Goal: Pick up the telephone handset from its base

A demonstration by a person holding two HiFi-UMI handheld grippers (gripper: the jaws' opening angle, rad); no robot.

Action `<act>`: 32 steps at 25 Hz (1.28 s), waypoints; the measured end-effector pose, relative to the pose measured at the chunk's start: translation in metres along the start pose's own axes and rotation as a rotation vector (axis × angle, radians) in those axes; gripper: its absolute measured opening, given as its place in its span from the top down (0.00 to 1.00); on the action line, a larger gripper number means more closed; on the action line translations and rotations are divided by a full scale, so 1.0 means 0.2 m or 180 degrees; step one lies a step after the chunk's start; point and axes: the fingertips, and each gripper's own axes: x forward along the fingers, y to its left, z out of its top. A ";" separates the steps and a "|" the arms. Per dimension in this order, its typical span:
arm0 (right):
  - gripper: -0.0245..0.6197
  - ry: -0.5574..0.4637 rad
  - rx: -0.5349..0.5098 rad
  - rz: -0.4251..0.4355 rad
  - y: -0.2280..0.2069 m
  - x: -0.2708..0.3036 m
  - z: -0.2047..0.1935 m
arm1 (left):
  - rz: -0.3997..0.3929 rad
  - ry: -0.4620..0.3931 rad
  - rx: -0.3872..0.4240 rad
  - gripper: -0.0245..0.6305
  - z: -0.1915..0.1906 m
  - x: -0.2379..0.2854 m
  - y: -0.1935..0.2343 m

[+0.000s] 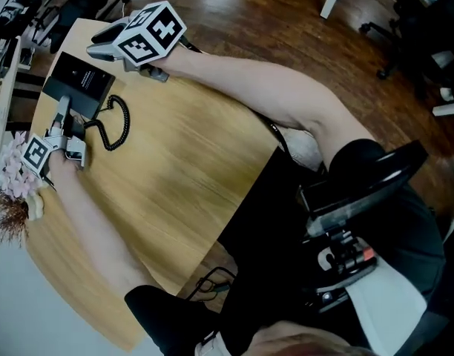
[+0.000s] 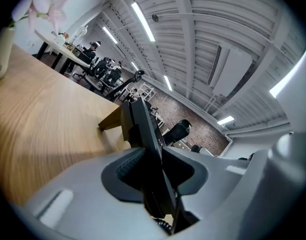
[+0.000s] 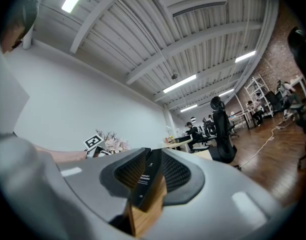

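A black telephone base (image 1: 82, 80) lies at the far left end of the wooden table (image 1: 175, 169). Its black handset (image 1: 64, 113) rests along the base's left side, and a coiled cord (image 1: 117, 128) loops out to the right. My left gripper (image 1: 62, 126) is shut on the handset's near end. In the left gripper view the handset (image 2: 143, 129) stands edge-on between the ribbed pads (image 2: 130, 166) of the left gripper (image 2: 152, 164). My right gripper (image 1: 97, 53) is at the base's far edge. In the right gripper view the right gripper (image 3: 152, 176) clamps the base (image 3: 145, 181) together with the table edge (image 3: 143, 219).
Pink flowers (image 1: 15, 173) stand at the table's left edge, close behind my left gripper; their white vase (image 2: 0, 49) shows in the left gripper view. The person's legs and a black device (image 1: 360, 191) lie at the right. Office chairs (image 1: 405, 43) stand on the dark floor beyond.
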 end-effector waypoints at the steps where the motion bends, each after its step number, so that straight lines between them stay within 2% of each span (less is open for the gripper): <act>1: 0.81 -0.0002 -0.0005 -0.0007 0.00 0.00 0.00 | -0.0030 -0.0033 0.0004 0.80 0.01 0.00 0.00; 4: 0.81 -0.0018 0.0004 0.0064 0.05 0.05 0.02 | -0.0206 -0.0175 0.0094 0.81 0.08 -0.06 -0.03; 6: 0.81 -0.0009 0.0034 0.0129 0.08 0.07 0.04 | -0.0443 -0.0248 0.0218 0.82 0.13 -0.09 -0.07; 8: 0.81 0.0000 0.0048 0.0122 0.07 0.04 0.05 | -0.0635 -0.0299 0.0215 0.82 0.14 -0.07 -0.11; 11: 0.81 -0.0016 0.0045 0.0019 0.00 -0.02 0.02 | -0.0750 -0.0449 -0.0129 0.84 0.07 -0.01 -0.16; 14: 0.82 -0.0002 0.0006 0.0001 -0.01 -0.03 0.01 | -0.0955 -0.0741 -0.0546 0.84 0.06 -0.06 -0.24; 16: 0.83 0.0024 -0.0011 -0.0003 0.00 -0.04 0.02 | -0.1139 -0.0906 -0.0666 0.84 0.09 -0.13 -0.34; 18: 0.85 0.0043 -0.0034 -0.0003 0.00 -0.05 0.02 | -0.1328 -0.1017 -0.0663 0.84 0.09 -0.20 -0.46; 24: 0.94 -0.0024 -0.0216 -0.0022 0.02 -0.10 0.09 | -0.1754 -0.1236 -0.0411 0.84 0.03 -0.47 -0.85; 28: 0.96 -0.0264 -0.0529 0.0054 0.24 -0.19 0.31 | -0.1961 -0.1297 -0.0431 0.84 -0.13 -0.68 -1.03; 32: 0.96 -0.0434 -0.1253 0.0402 0.72 -0.38 0.46 | -0.2100 -0.1320 -0.0373 0.84 -0.32 -0.83 -1.14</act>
